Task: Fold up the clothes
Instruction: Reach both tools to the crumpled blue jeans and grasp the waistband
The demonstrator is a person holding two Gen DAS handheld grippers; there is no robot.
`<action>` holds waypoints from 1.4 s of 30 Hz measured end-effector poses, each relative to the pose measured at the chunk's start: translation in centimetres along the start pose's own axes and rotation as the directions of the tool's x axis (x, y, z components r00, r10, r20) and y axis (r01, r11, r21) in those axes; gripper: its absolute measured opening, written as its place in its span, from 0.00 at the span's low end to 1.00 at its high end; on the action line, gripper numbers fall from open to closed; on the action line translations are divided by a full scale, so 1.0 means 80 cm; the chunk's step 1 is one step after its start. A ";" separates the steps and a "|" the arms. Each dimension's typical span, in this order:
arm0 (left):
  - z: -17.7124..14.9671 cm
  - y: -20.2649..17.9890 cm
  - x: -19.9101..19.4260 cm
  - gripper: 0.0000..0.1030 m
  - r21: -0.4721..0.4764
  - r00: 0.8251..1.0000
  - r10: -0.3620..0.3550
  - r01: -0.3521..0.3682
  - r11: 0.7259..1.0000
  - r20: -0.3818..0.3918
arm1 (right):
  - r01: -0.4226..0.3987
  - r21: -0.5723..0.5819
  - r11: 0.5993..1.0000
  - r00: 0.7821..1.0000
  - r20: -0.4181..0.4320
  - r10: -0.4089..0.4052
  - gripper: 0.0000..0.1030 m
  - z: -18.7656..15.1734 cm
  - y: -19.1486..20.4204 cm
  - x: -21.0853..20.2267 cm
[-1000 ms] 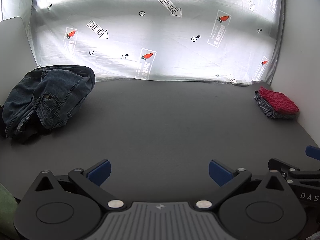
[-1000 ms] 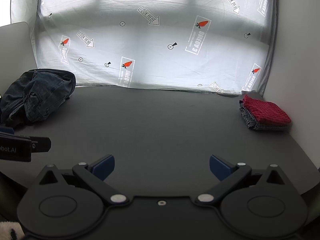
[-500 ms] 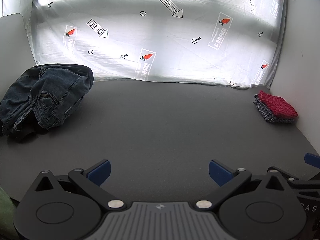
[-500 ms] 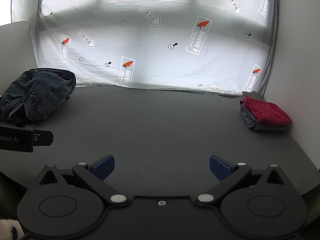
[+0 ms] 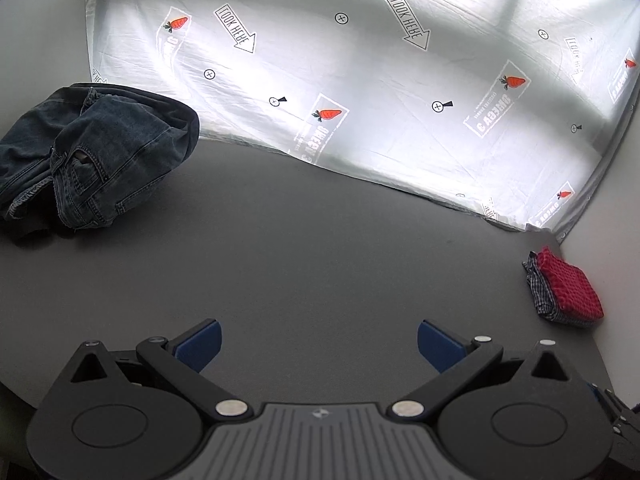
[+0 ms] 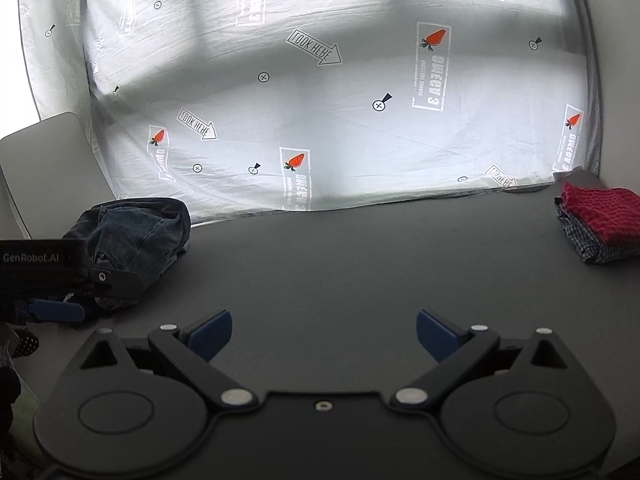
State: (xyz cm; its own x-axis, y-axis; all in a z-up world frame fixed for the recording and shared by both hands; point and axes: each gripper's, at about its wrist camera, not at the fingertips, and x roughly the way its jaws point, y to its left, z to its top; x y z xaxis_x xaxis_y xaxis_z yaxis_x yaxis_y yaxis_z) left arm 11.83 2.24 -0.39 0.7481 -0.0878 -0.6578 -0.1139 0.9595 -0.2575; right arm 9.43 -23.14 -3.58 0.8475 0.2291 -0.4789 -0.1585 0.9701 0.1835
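Crumpled dark blue jeans [image 5: 92,160] lie in a heap at the far left of the dark grey table [image 5: 320,264]. They also show in the right wrist view as the jeans [image 6: 136,236], partly behind the left gripper's body [image 6: 60,276]. A folded stack, a red waffle cloth [image 5: 570,288] on a checked garment, rests at the far right edge, seen again as the red cloth [image 6: 604,212]. My left gripper [image 5: 318,340] is open over bare table, nothing between its blue pads. My right gripper [image 6: 324,334] is open too, holding nothing.
A white printed sheet [image 5: 380,80] with carrots and arrows hangs behind the table. A pale wall [image 5: 612,208] closes the right side. A light grey panel [image 6: 44,168] stands at the left. The table's rounded front edge runs just under both grippers.
Both views have tilted and shifted. The left gripper has swung toward the jeans, which now appear larger and closer. The right gripper's view has risen, and the left gripper's body reaches further into it.
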 end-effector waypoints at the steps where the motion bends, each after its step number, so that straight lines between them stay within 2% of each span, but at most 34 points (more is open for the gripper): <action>1: 0.009 0.004 0.000 1.00 -0.016 1.000 0.009 -0.009 1.000 0.013 | -0.024 -0.004 1.000 1.000 -0.007 0.024 0.95 0.010 0.000 0.017; 4: 0.035 0.032 0.012 1.00 -0.097 0.997 0.078 -0.076 0.992 0.019 | -0.085 -0.043 0.995 0.996 0.007 0.085 0.95 0.037 0.011 0.059; 9: 0.074 0.087 0.017 1.00 -0.213 0.983 0.179 -0.166 0.963 0.039 | -0.166 -0.068 0.984 0.986 -0.002 0.167 0.95 0.068 0.041 0.124; 12: 0.092 0.123 0.021 1.00 -0.216 0.968 0.241 -0.222 0.951 0.067 | -0.227 -0.052 0.972 0.973 -0.042 0.225 0.95 0.080 0.073 0.170; 15: 0.110 0.168 0.038 1.00 -0.200 0.956 0.288 -0.272 0.941 0.052 | -0.272 -0.101 0.957 0.962 -0.069 0.266 0.92 0.086 0.122 0.209; 19: 0.144 0.247 0.063 1.00 -0.278 0.956 0.291 -0.270 0.922 0.036 | -0.288 -0.172 0.942 0.957 -0.088 0.276 0.89 0.096 0.204 0.260; 23: 0.178 0.334 0.094 1.00 -0.312 0.930 0.366 -0.354 0.882 -0.021 | -0.307 -0.248 0.919 0.951 -0.123 0.285 0.82 0.103 0.298 0.318; 24: 0.183 0.354 0.103 1.00 -0.312 0.923 0.382 -0.374 0.873 -0.039 | -0.315 -0.268 0.911 0.948 -0.131 0.289 0.77 0.104 0.316 0.329; 28: 0.196 0.444 0.139 1.00 -0.355 0.914 0.382 -0.404 0.843 -0.134 | -0.334 -0.438 0.835 0.942 -0.177 0.284 0.49 0.100 0.419 0.391; 33: 0.196 0.525 0.186 1.00 -0.394 0.901 0.386 -0.434 0.810 -0.200 | -0.347 -0.572 0.743 0.938 -0.197 0.286 0.48 0.081 0.504 0.441; 36: 0.200 0.555 0.209 1.00 -0.414 0.895 0.380 -0.445 0.794 -0.233 | -0.339 -0.652 0.678 0.939 -0.198 0.280 0.51 0.064 0.544 0.461; 39: 0.206 0.568 0.215 1.00 -0.420 0.898 0.382 -0.441 0.793 -0.220 | -0.297 -0.757 0.582 0.951 -0.178 0.254 0.58 0.042 0.580 0.477; 41: 0.209 0.572 0.219 1.00 -0.417 0.899 0.384 -0.439 0.796 -0.213 | -0.242 -0.829 0.504 0.964 -0.147 0.221 0.61 0.023 0.598 0.489; 42: 0.209 0.573 0.220 1.00 -0.416 0.898 0.385 -0.440 0.796 -0.213 | -0.176 -0.871 0.458 0.977 -0.099 0.187 0.62 0.012 0.605 0.496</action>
State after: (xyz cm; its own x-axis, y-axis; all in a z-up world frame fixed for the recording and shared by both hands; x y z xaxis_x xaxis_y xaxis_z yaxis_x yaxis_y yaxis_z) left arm 30.71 49.18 -11.92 0.4885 0.2336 -0.8407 -0.6915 0.6912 -0.2097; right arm 35.88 32.84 -12.91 0.7487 0.4128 -0.5186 -0.6629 0.4738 -0.5798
